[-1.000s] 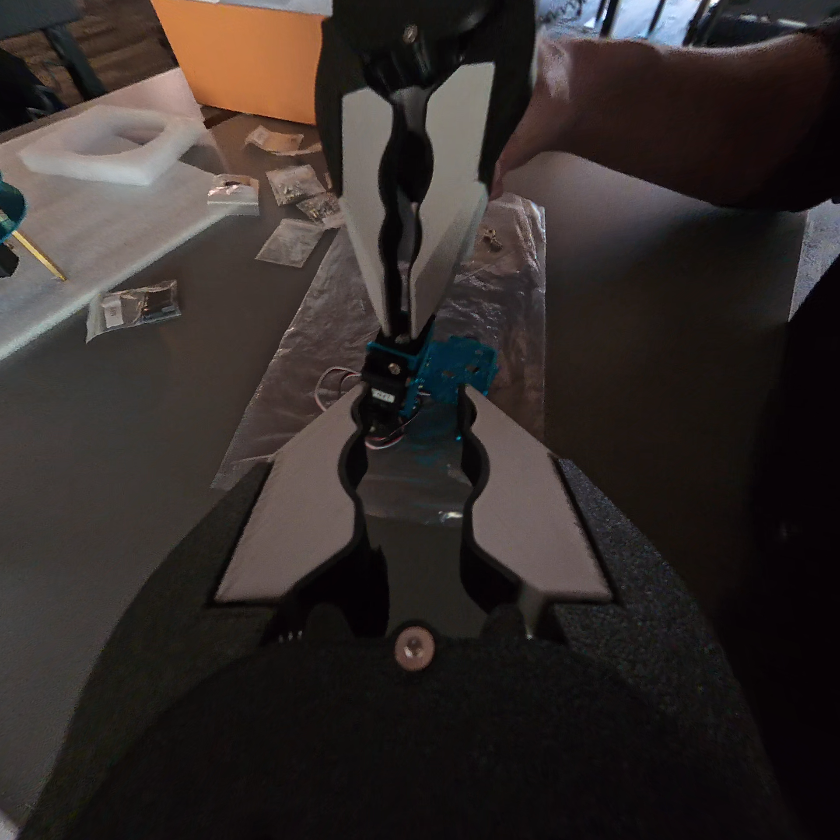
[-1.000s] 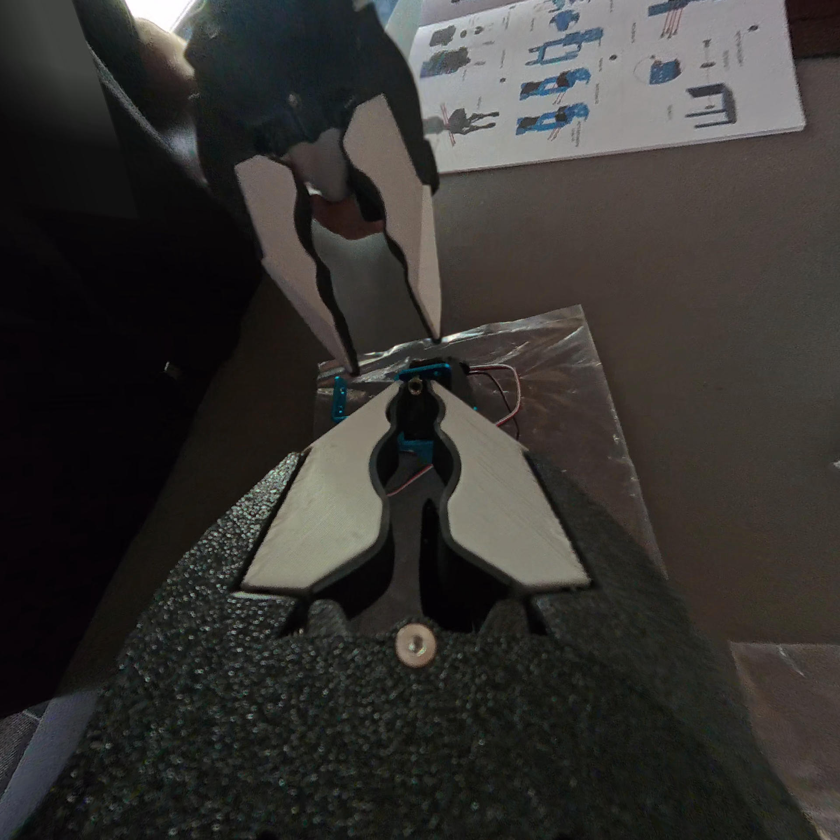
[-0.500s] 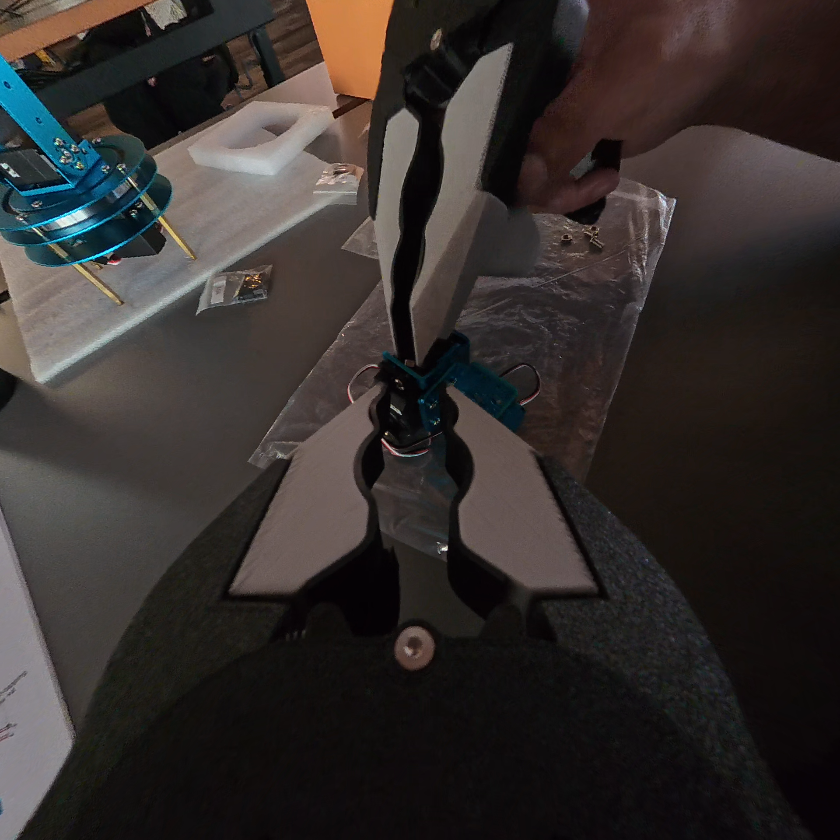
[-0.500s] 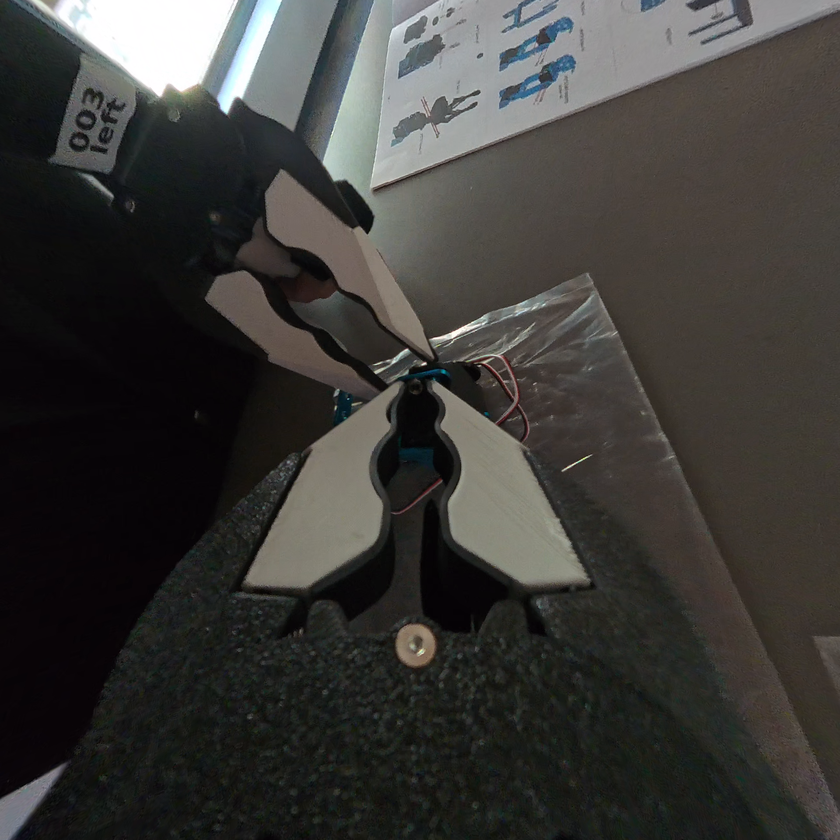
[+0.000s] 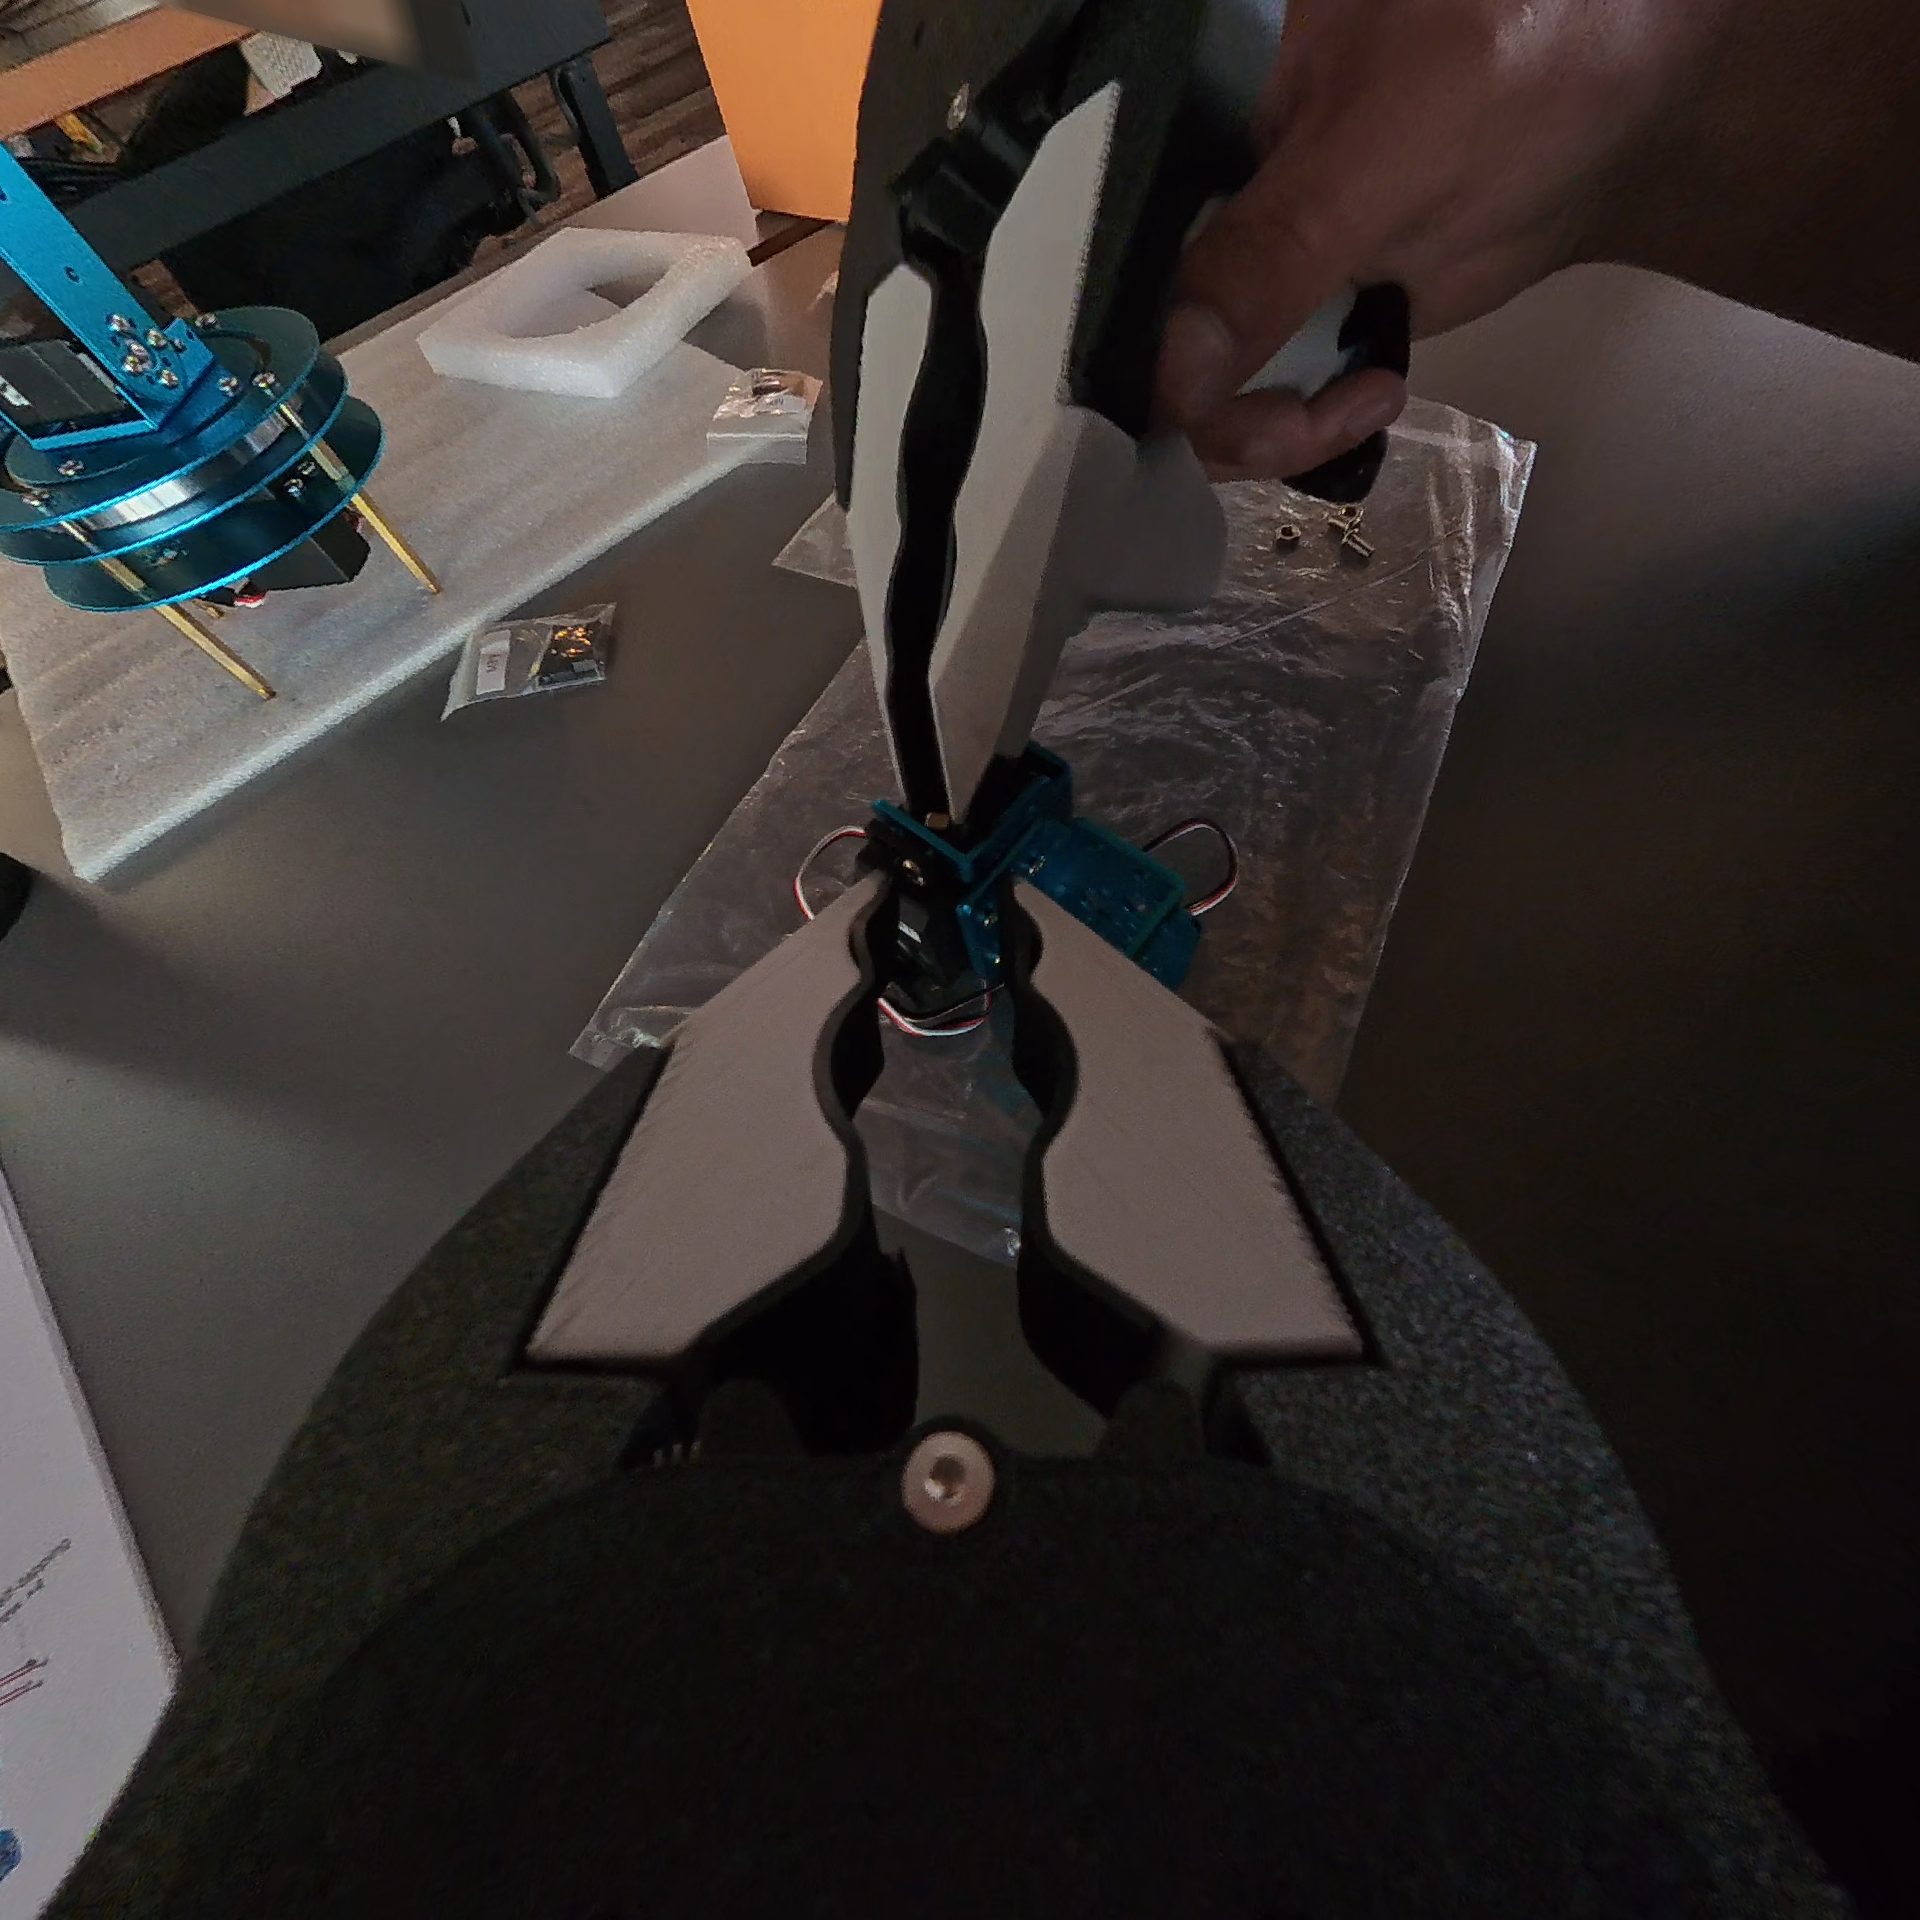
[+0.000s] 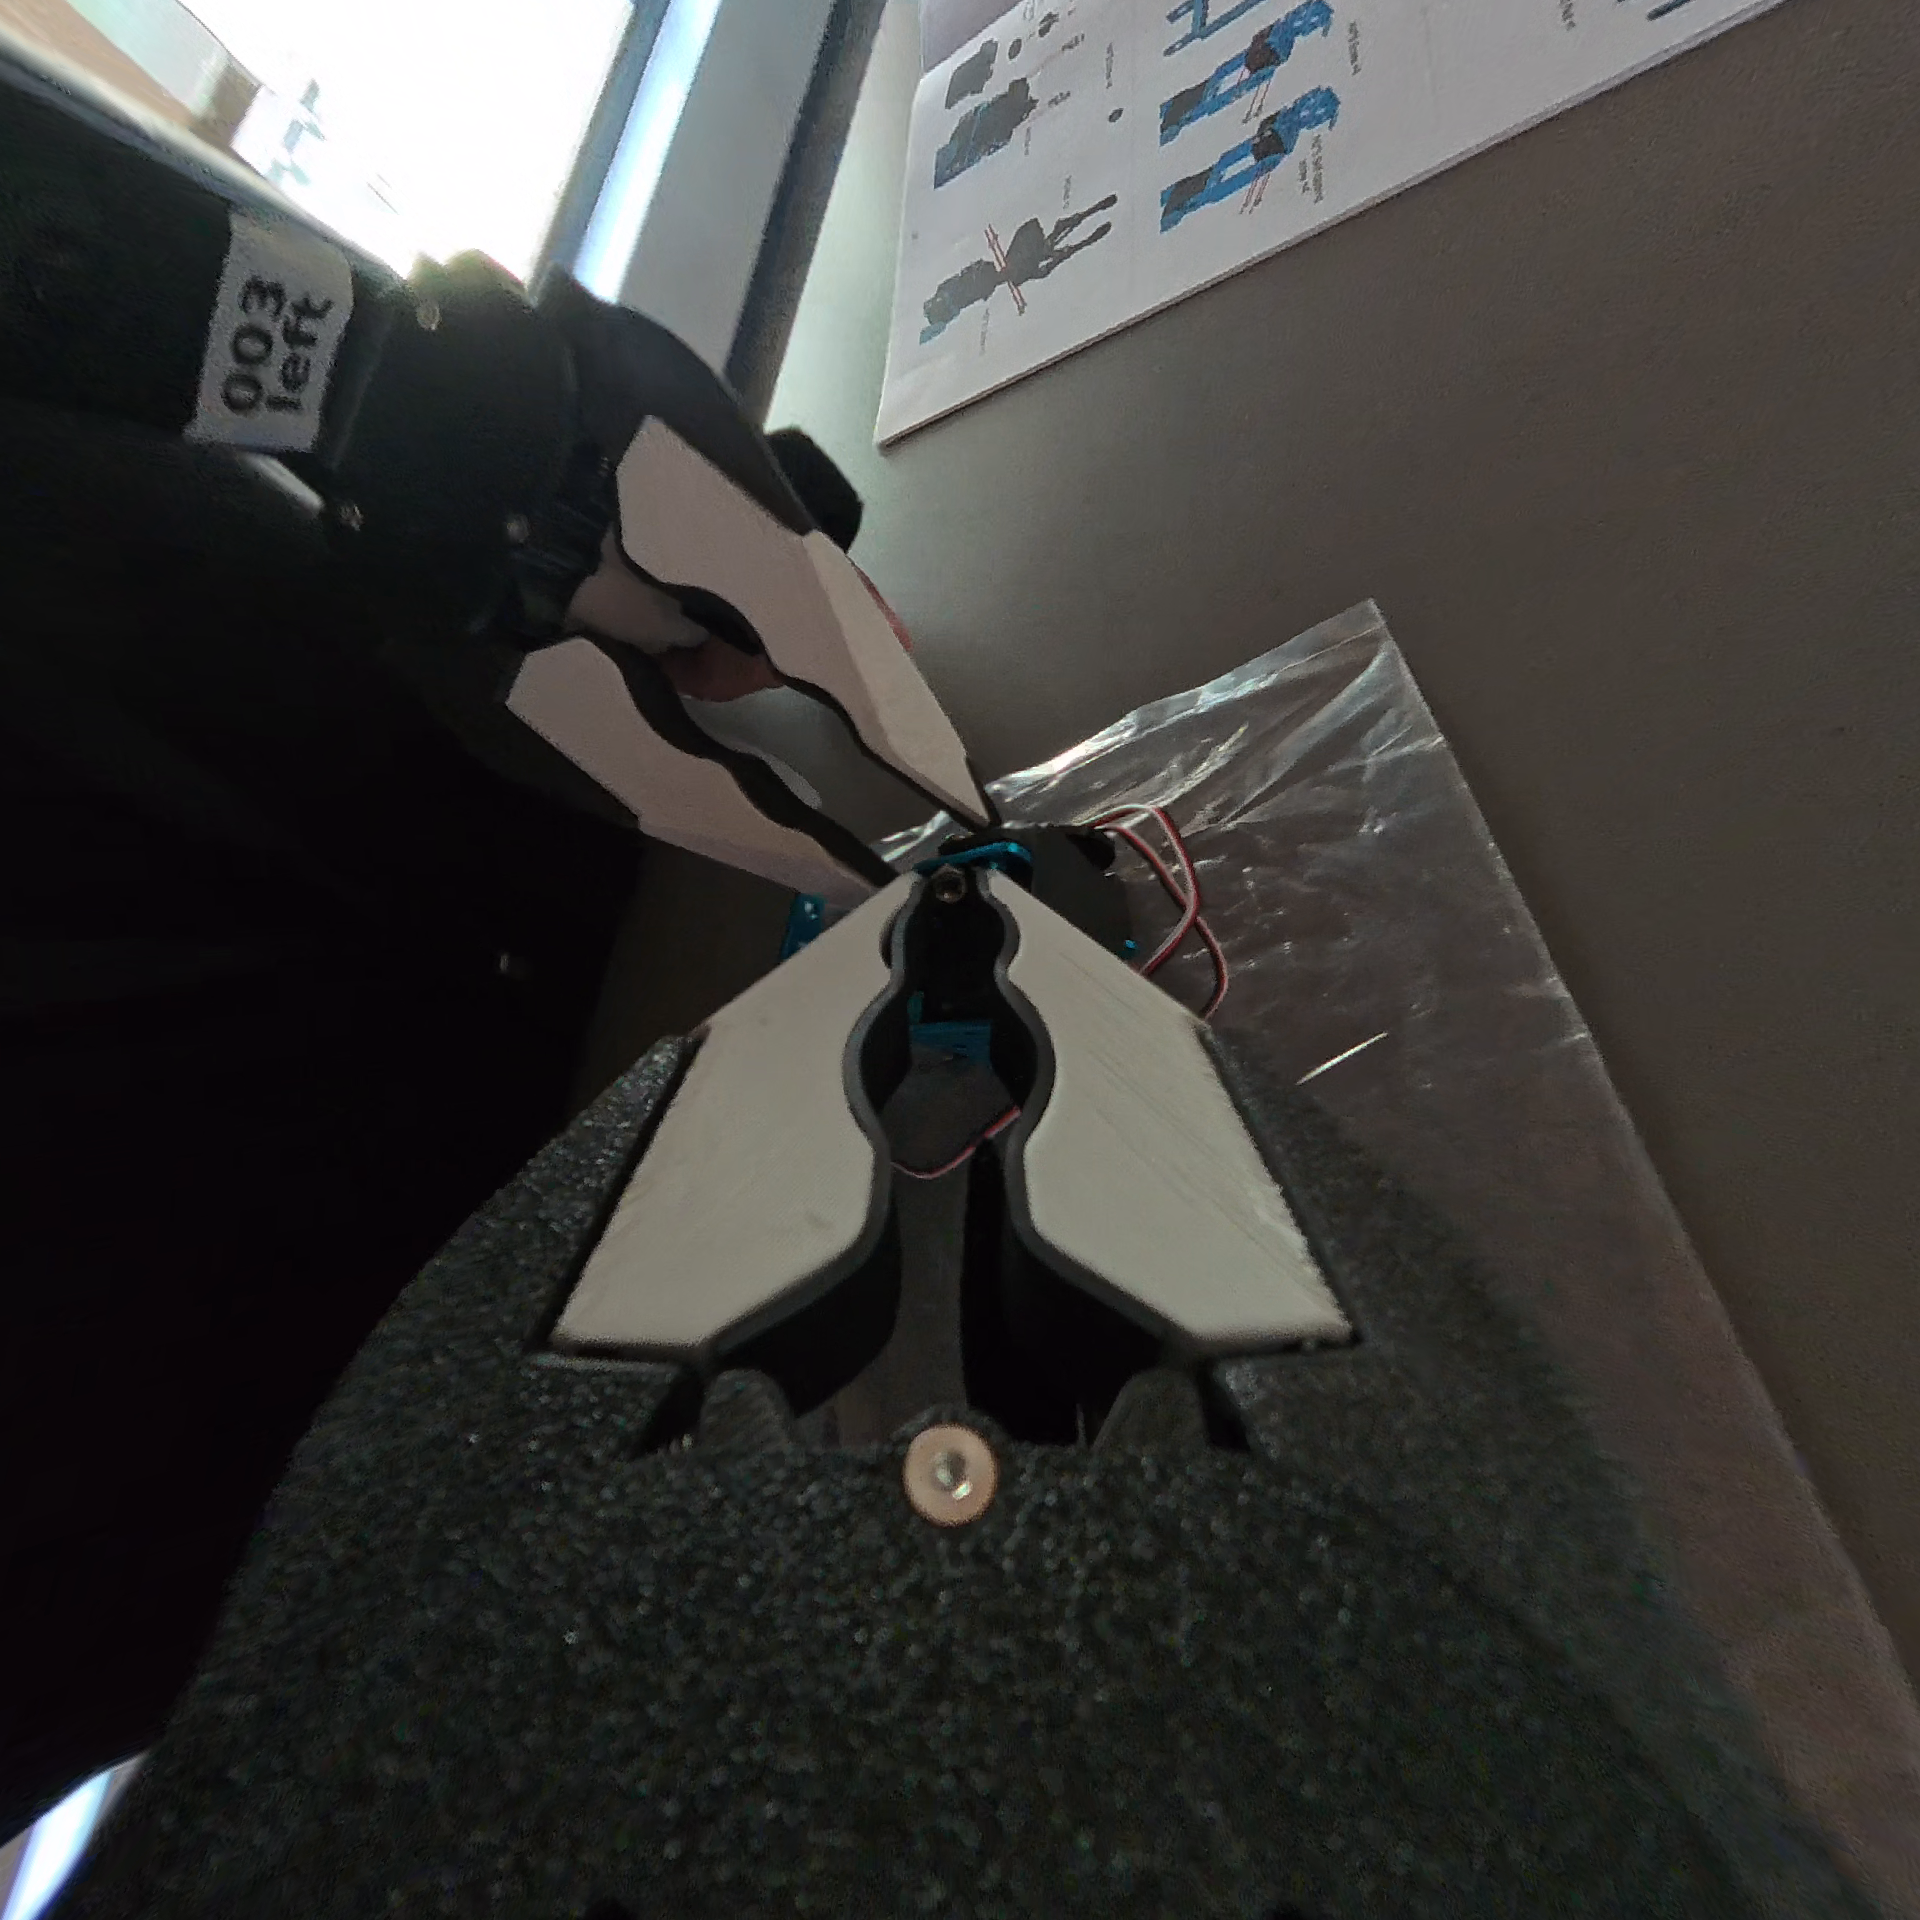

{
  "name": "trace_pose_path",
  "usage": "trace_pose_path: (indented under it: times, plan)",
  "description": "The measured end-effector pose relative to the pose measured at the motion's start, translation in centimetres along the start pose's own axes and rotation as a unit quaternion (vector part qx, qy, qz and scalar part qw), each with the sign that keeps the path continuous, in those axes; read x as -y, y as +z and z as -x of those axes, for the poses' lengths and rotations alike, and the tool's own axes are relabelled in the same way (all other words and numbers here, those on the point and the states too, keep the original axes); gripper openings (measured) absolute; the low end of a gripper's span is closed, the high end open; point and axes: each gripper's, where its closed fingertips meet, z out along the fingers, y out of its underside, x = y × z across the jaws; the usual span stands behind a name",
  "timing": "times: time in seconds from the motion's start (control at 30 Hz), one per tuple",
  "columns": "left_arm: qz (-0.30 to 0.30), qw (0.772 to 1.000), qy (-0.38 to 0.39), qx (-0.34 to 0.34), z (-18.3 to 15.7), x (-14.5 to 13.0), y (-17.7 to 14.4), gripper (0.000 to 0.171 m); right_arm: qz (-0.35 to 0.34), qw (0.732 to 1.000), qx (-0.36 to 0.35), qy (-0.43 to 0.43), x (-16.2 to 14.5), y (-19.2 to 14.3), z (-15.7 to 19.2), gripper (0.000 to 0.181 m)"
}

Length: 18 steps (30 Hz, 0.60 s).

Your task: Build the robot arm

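Servo assembly [image 5: 940,914], black block in blue anodised brackets with looped wires, sits on crinkled clear plastic sheet [image 5: 1299,748]. We clench our left gripper [image 5: 951,894] on it; our right gripper [image 6: 951,883] pinches its brass-screwed top.

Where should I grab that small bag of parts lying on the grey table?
By a flat edge of the small parts bag, from straight above: it lies flat on the table, apart from the other things, so it offers no raised side to pinch.
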Motion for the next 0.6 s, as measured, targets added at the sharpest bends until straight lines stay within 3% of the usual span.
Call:
trace_pose_path:
  times: [0.17,0.3,0.43,0.53,0.6]
  plan:
    - [0.003,0.999,0.03,0.026,0.0,0.0,-0.1,0.016,-0.006,0.999,0.029,0.038,0.1,0.1,-0.1,0.004]
    - [0.0,0.999,0.023,0.023,0.0,0.0,-0.1,0.013,0.002,0.999,0.023,0.023,0.1,-0.1,0.0,0.006]
    - [-0.008,1.0,0.019,0.015,-0.1,0.2,-0.2,0.0,-0.006,1.0,-0.012,-0.014,0.8,-1.8,-0.4,0.007]
    - [-0.006,1.0,0.015,0.012,-0.1,0.1,-0.2,0.004,-0.001,0.998,-0.028,-0.053,0.9,-2.2,-0.3,0.009]
    - [0.0,1.0,0.012,0.007,-0.1,0.0,-0.2,0.015,0.013,0.996,-0.034,-0.078,0.6,-2.0,0.0,0.009]
